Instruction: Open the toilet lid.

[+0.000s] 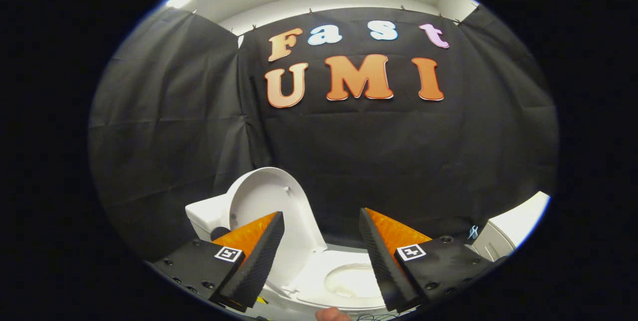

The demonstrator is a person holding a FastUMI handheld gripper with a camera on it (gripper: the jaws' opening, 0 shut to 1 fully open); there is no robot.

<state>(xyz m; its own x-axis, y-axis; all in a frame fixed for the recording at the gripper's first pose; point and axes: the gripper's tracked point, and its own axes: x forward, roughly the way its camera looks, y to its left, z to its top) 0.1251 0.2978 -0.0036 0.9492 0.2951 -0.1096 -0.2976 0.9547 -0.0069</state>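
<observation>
Jaws wide (gripping nothing) over seat (344, 281); toilet lid (271, 201) raised, seemingly near-upright against tank (207, 216).

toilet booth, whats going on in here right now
A person is working a handheld gripper at a white toilet in a black-cloth booth. The toilet lid already stands raised, leaning back toward the tank, and the seat with the bowl opening lies exposed below. The jaws are spread wide apart and grip nothing; the lid rises just beyond one of them, the seat shows between them. A bit of the person's hand shows beneath.
</observation>
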